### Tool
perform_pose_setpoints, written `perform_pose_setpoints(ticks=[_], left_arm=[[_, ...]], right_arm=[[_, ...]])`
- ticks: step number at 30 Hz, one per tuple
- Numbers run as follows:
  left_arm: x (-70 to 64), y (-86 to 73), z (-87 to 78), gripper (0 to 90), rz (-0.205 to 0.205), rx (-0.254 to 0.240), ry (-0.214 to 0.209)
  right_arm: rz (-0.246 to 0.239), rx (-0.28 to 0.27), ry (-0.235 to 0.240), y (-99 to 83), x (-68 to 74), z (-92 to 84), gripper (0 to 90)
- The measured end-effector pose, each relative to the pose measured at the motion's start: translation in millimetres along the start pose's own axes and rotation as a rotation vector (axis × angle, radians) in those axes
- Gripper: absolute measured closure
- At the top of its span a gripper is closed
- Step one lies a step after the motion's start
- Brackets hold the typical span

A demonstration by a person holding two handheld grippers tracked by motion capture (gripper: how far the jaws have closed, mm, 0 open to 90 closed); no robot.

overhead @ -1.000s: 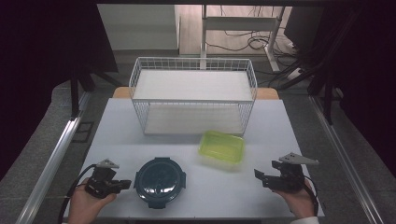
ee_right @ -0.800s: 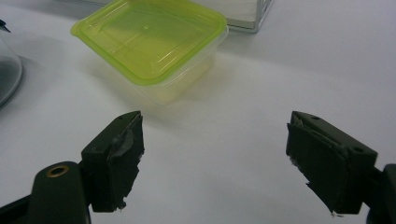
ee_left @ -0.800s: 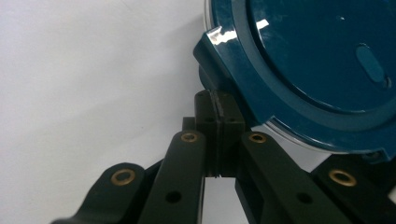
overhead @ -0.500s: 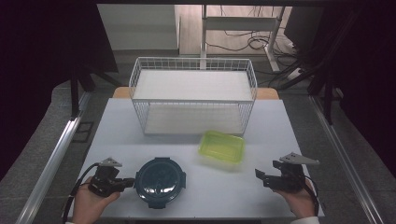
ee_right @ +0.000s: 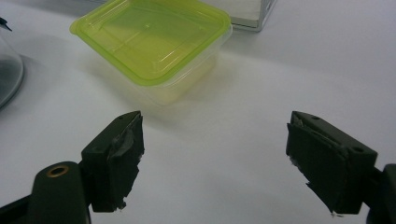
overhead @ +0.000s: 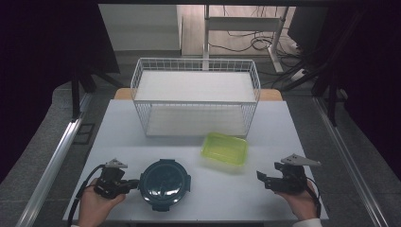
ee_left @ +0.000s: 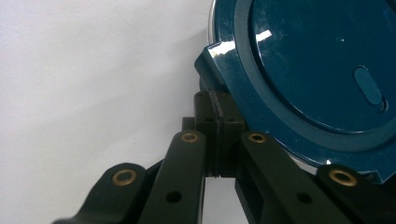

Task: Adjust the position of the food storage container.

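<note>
The round container (overhead: 165, 183) had a glossy dark teal lid with clip tabs around its rim and sat at the desk's (overhead: 123, 137) near edge. The left gripper (overhead: 134, 182) touched its left tab, jaws closed together. The right gripper (overhead: 265, 178) hovered apart, jaws spread wide.

Two lidded containers sit on the table (overhead: 118, 132) — one round dark-blue container (overhead: 165, 183) and one square yellow-green container (overhead: 225, 148). There is one white wire basket (overhead: 196, 97) — and two hand-held grippers, a left gripper (overhead: 134, 182) and a right gripper (overhead: 263, 178).
</note>
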State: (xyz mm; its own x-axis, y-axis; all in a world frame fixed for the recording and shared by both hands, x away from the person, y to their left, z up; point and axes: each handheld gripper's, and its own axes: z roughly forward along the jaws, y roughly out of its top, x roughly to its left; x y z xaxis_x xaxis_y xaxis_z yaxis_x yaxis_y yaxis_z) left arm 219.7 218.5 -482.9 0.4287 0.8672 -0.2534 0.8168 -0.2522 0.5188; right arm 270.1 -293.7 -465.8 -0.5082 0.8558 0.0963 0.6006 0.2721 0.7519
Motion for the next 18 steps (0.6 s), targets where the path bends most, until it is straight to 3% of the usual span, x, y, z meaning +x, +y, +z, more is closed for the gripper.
perform_pose_setpoints(ticks=[9, 18], left_arm=[[-8.9, 3.6, 4.5, 90.0, 0.004, 0.001, -0.023], [-28.6, 16.6, 17.2, 90.0, 0.035, 0.008, -0.055]], right_arm=[[0.007, 0.0, -0.003, 1.0, -0.6, 0.3, 19.2], [0.004, 0.002, -0.002, 2.0, 0.4, 1.2, 19.2]])
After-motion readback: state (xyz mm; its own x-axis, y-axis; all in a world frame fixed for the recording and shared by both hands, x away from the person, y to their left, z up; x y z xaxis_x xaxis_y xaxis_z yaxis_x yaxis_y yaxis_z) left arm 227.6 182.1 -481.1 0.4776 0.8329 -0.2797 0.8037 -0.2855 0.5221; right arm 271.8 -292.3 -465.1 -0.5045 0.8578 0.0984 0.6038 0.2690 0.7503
